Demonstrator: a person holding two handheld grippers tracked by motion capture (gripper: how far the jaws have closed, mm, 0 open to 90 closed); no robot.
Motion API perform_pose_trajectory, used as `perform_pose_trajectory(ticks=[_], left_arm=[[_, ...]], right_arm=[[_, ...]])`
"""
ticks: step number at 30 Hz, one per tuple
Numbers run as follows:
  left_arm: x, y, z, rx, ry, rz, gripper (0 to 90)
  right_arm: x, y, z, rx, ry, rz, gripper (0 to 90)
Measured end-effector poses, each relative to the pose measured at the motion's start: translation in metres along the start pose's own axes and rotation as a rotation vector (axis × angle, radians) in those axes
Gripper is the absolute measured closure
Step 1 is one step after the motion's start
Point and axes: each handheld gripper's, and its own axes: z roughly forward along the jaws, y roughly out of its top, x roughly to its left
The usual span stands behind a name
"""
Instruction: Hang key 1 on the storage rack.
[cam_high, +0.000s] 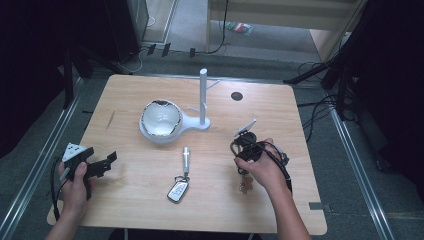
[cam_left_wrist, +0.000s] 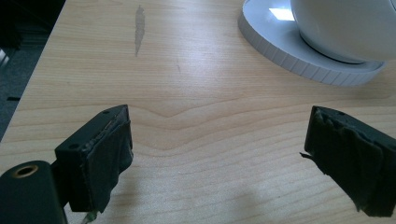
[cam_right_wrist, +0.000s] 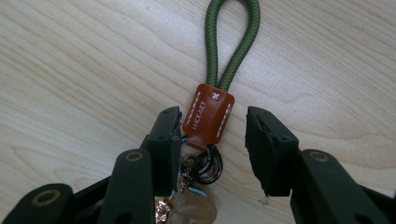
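On the near right part of the wooden table (cam_high: 130, 197), the right gripper (cam_right_wrist: 212, 140) is held low over a keychain (cam_right_wrist: 208, 119). Its two jaws stand apart, one on each side of the brown leather tab, and they do not press it. White stitched letters run along the tab; they look like "HICKAET", but I cannot be sure of each letter. A small white cross is stitched near the top of the tab. From the tab one green cord loop (cam_right_wrist: 232, 39) lies flat on the wood and runs straight away from the jaws, so the long axis of the keychain goes along the gripper. Under the tab some dark metal rings and a copper-coloured piece are seen, too crowded to count.

At the near left edge, the left gripper (cam_high: 100, 164) is in the left hand (cam_high: 75, 187). Its jaws are wide apart with only bare wood between them.

Near the middle lies one car key fob (cam_high: 178, 190) with a silver bar (cam_high: 186, 160) attached, its long axis going from near to far. The marks on the fob are too small to read.

Farther away, one white bowl (cam_high: 160, 119) sits on a white round base (cam_left_wrist: 299, 58). Just to the right rises one white stand (cam_high: 203, 97) with side pegs. Beyond, one dark round spot (cam_high: 236, 96) is on the table.
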Motion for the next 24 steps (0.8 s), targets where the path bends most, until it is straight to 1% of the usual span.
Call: perform_pose_trajectory(ticks=[1,3,4,5,7,9,14,18,24], left_arm=[[0.000,0.000,0.000,0.000,0.000,0.000,8.0],[0.000,0.000,0.000,0.000,-0.001,0.001,8.0],[0.000,0.000,0.000,0.000,0.000,0.000,8.0],[0.000,0.000,0.000,0.001,0.000,-0.001,8.0],[0.000,0.000,0.000,0.001,0.000,-0.001,8.0],[0.000,0.000,0.000,0.001,-0.001,-0.001,8.0],[0.000,0.000,0.000,-0.001,-0.001,-0.004,8.0],[0.000,0.000,0.000,0.000,0.000,-0.003,8.0],[0.000,0.000,0.000,0.001,0.000,-0.002,8.0]], right_arm=[[0.001,0.001,0.002,0.011,-0.006,0.008,57.8],[0.000,0.002,0.004,0.018,-0.006,0.002,57.9],[0.001,0.004,0.007,0.036,-0.010,0.018,59.8],[0.001,0.004,0.008,0.038,-0.011,0.019,60.1],[0.002,0.006,0.011,0.050,-0.004,0.033,61.0],[0.003,0.007,0.014,0.062,0.007,0.034,61.9],[0.003,0.009,0.017,0.086,0.001,0.050,63.2],[0.003,0.010,0.018,0.087,0.002,0.062,63.7],[0.005,0.012,0.019,0.094,-0.015,0.073,64.5]])
